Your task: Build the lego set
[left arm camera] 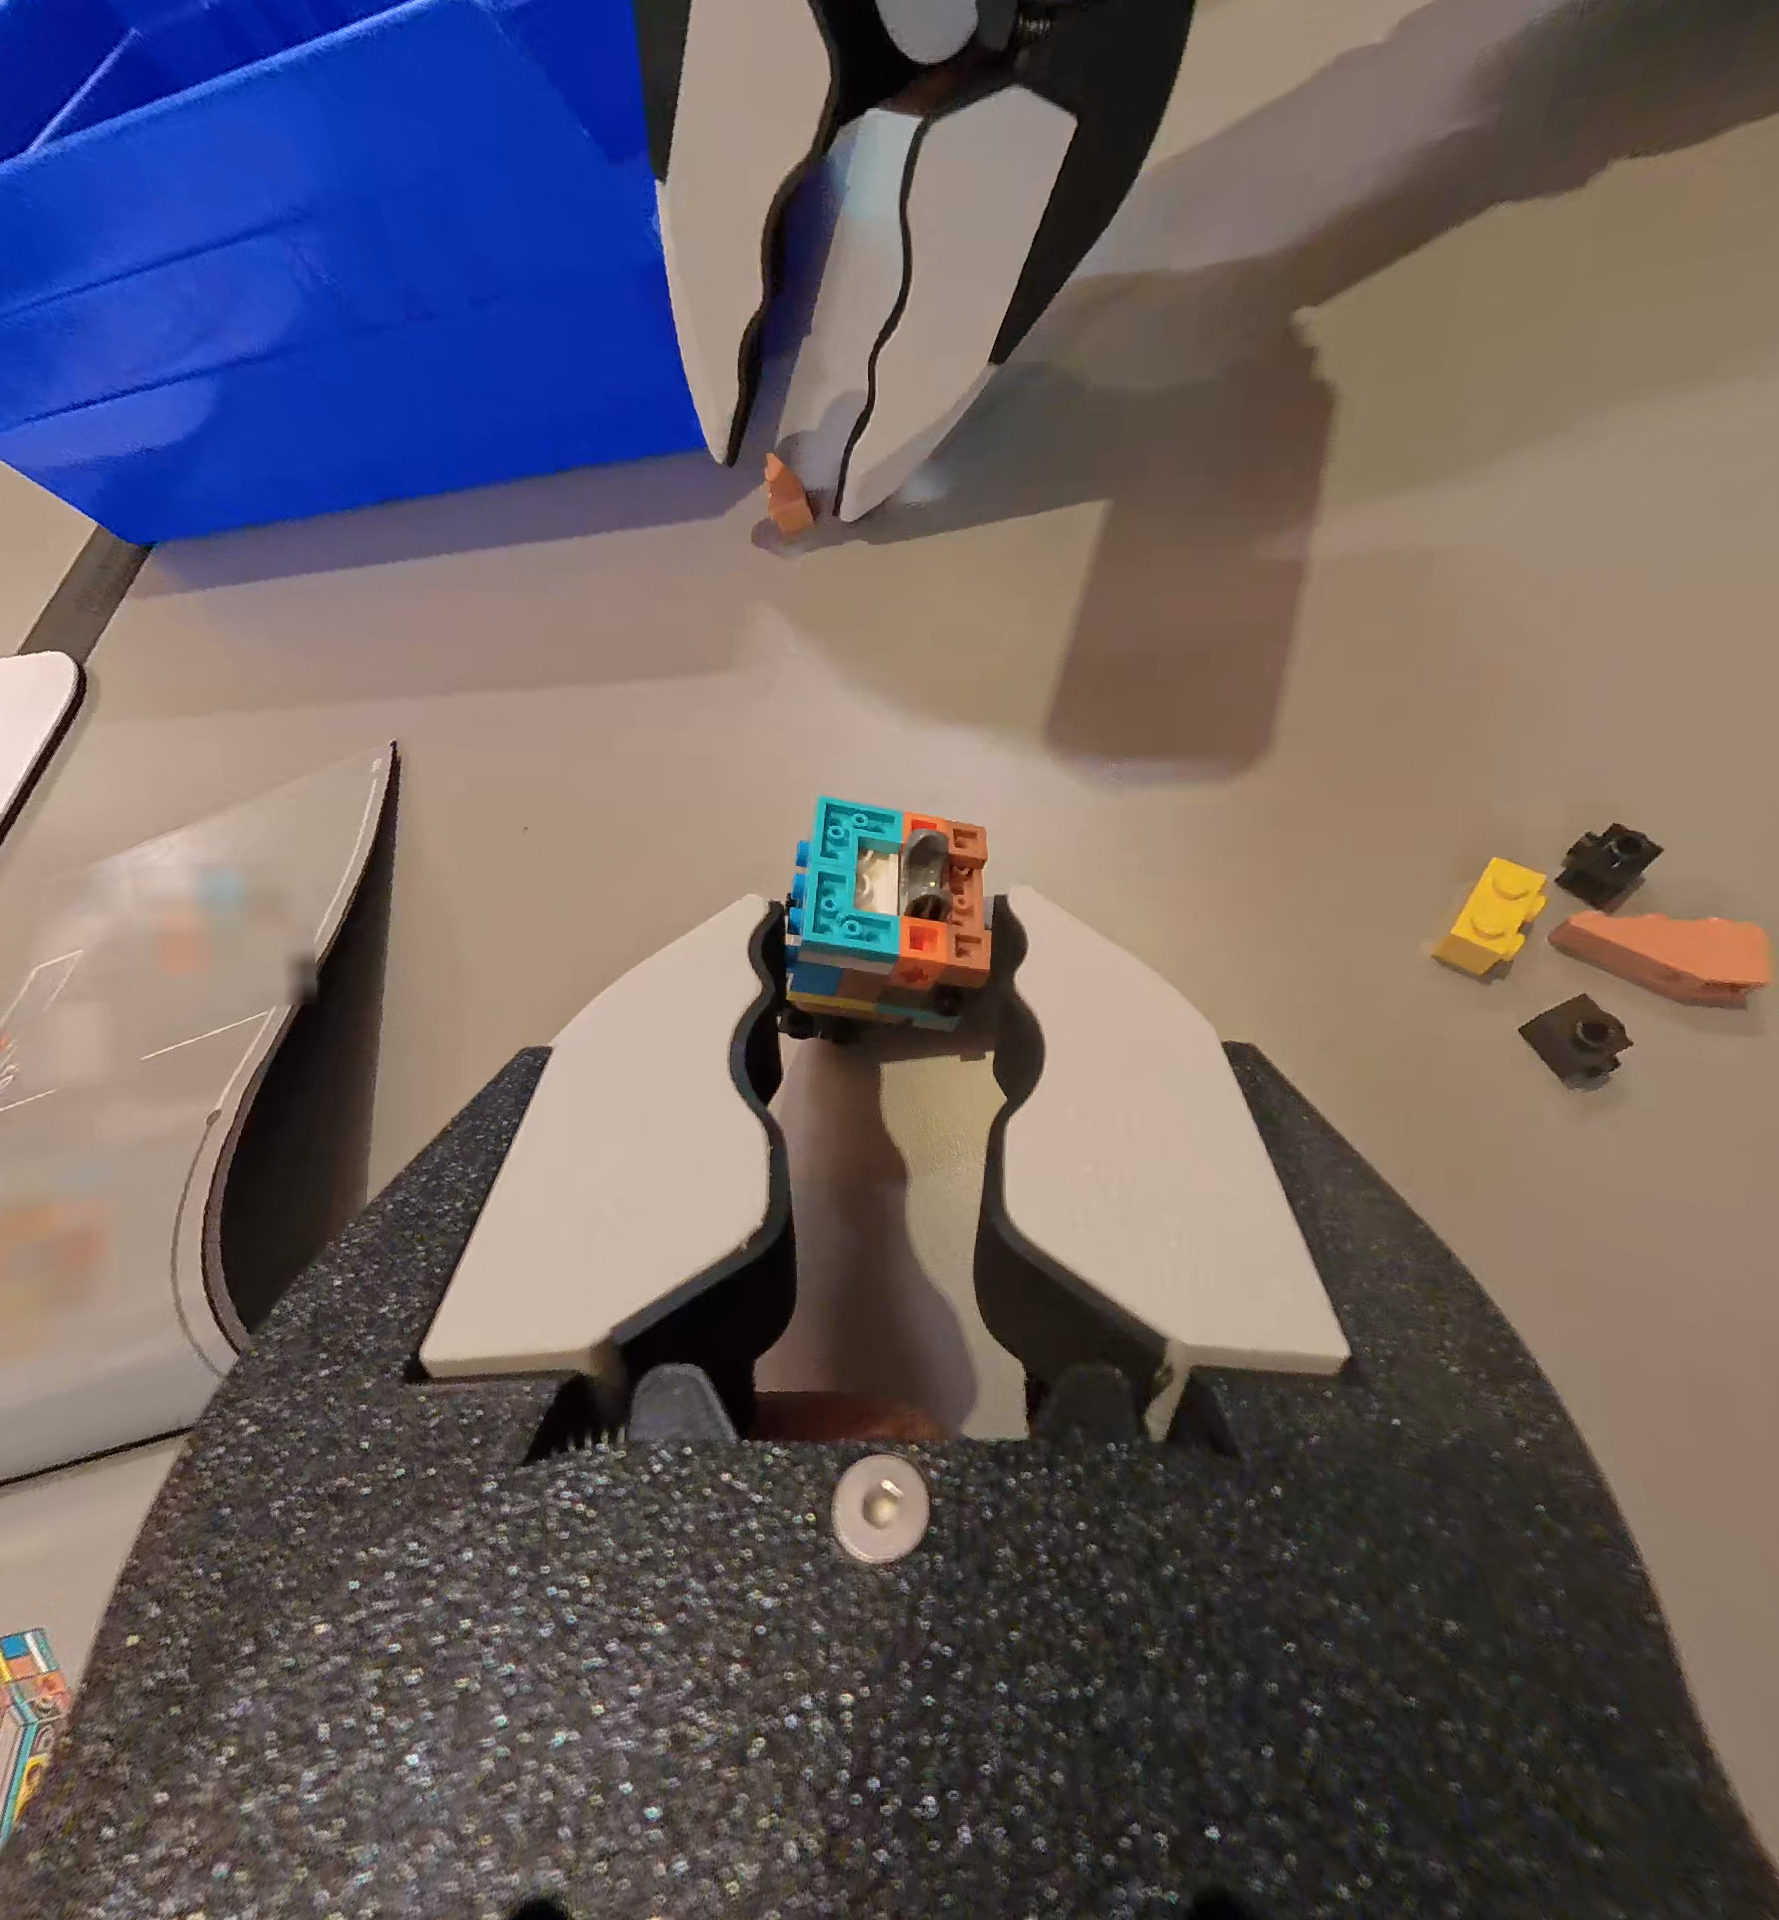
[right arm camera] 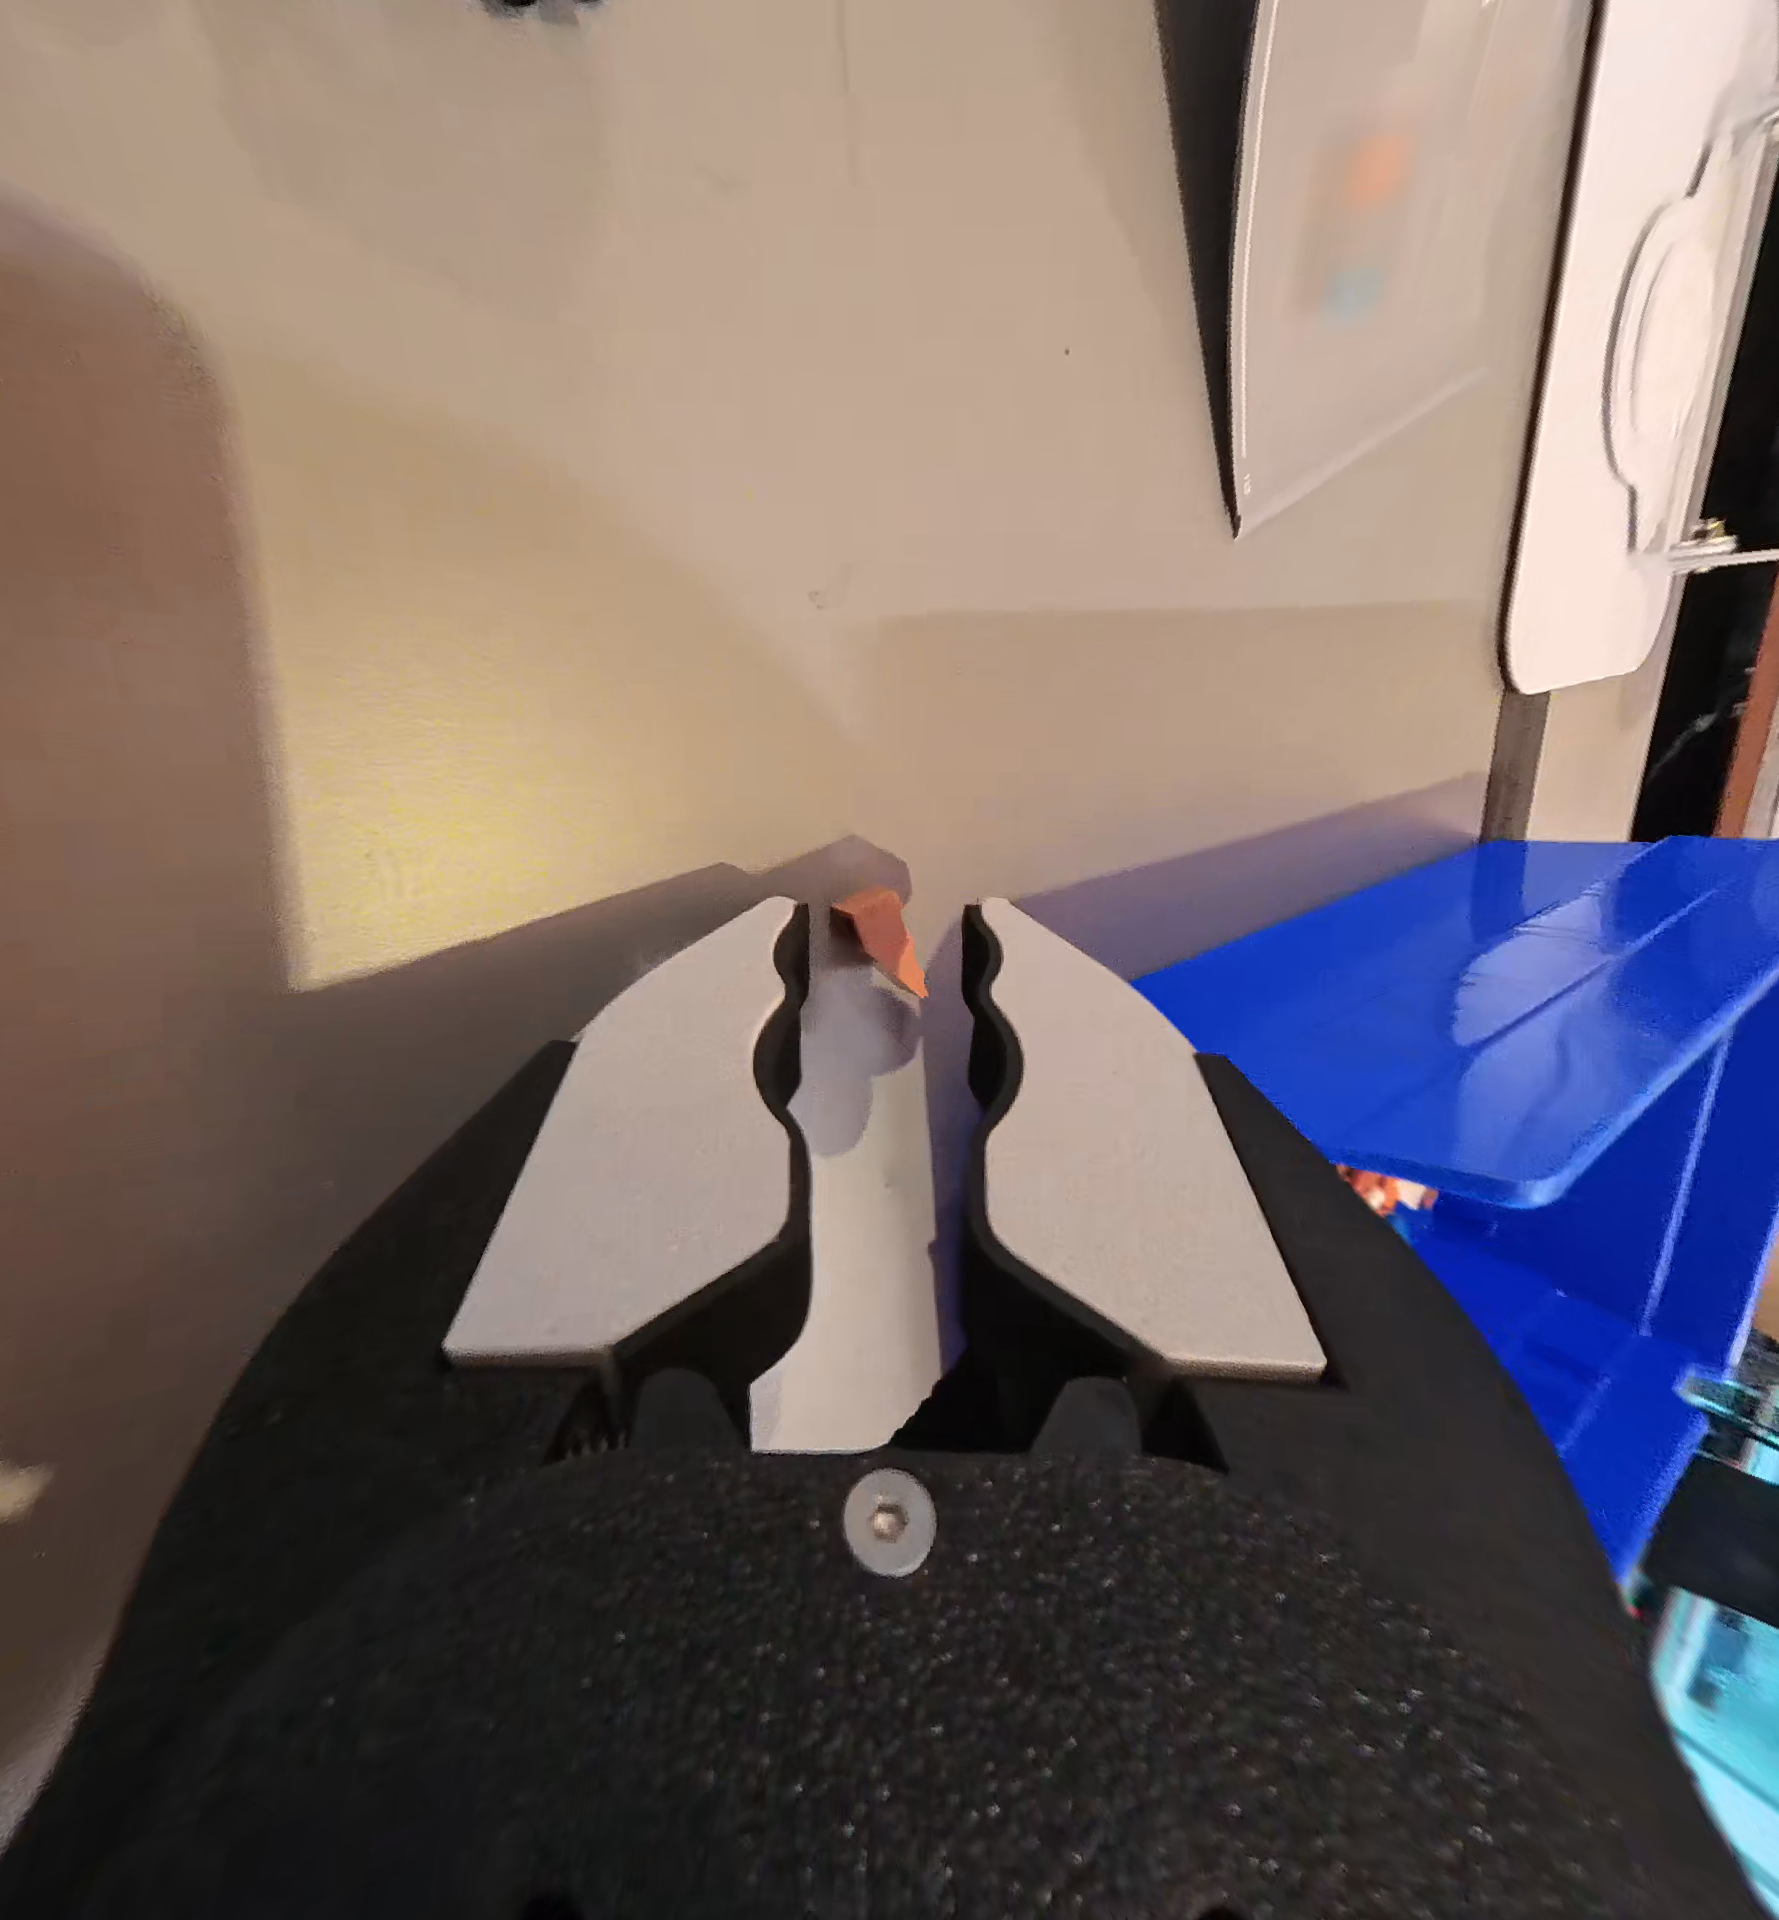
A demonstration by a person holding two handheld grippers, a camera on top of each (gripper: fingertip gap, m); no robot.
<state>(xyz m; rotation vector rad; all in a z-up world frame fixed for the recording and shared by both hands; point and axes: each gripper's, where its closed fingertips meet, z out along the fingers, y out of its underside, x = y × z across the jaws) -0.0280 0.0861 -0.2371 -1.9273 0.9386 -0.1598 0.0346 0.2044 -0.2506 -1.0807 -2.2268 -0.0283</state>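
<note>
My left gripper [left arm camera: 890,920] is shut on a small lego assembly [left arm camera: 890,904] of teal, orange and brown bricks with a grey part in the middle, and holds it by its sides. My right gripper [right arm camera: 883,920] is open, its tips down at the table. A small orange wedge piece [right arm camera: 880,940] stands between its fingertips, and I cannot tell whether it touches either of them. In the left wrist view, the right gripper [left arm camera: 791,478] and the wedge [left arm camera: 788,501] show at the top, next to the blue bin.
A blue bin [left arm camera: 324,281] stands at the far left, also in the right wrist view [right arm camera: 1550,997]. An open instruction booklet [left arm camera: 137,1039] lies left. A yellow brick [left arm camera: 1487,914], two black pieces [left arm camera: 1607,862] [left arm camera: 1576,1039] and a tan wedge plate [left arm camera: 1664,951] lie right. One gripper's finger ends stand about 15 cm off the other's.
</note>
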